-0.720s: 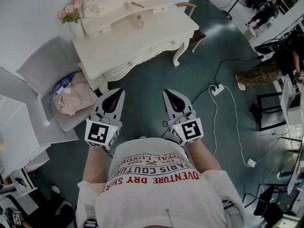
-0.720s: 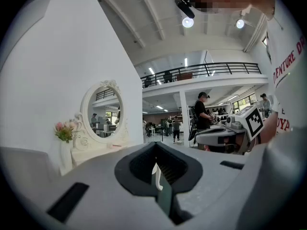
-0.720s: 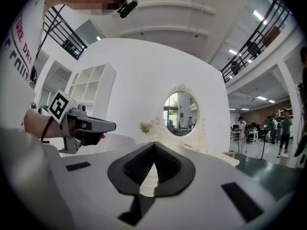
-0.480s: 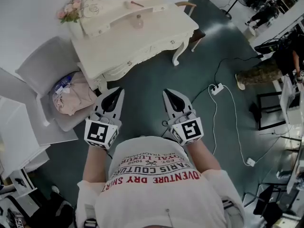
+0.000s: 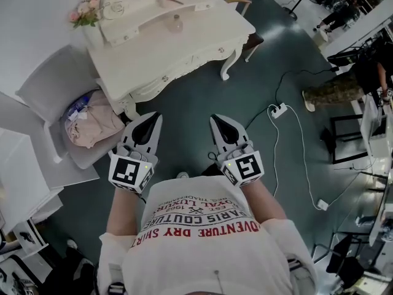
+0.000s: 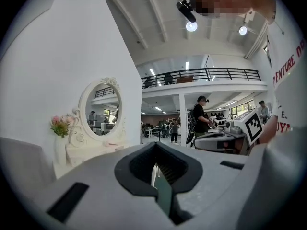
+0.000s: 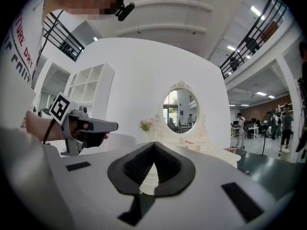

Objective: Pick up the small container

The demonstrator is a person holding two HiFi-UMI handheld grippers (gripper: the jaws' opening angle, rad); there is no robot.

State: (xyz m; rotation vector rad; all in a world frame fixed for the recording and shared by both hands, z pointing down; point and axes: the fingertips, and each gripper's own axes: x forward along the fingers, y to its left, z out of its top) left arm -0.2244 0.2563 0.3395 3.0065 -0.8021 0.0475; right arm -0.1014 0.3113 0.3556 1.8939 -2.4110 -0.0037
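Dark floor (image 5: 190, 103) lies open between the person and the white dressing table (image 5: 153, 54), whose curved front edge faces the grippers. The small container (image 5: 177, 23) stands on its top, apparently upright, well apart from them. The left gripper (image 5: 156, 115) and right gripper (image 5: 214, 117) hover with jaws closed, both empty.

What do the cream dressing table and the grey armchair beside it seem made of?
Dressing table: likely painted wood, cream satin finish; curved legs and drawer knobs suggest it. Armchair: probably grey fabric upholstery; matte, softly rounded edges.
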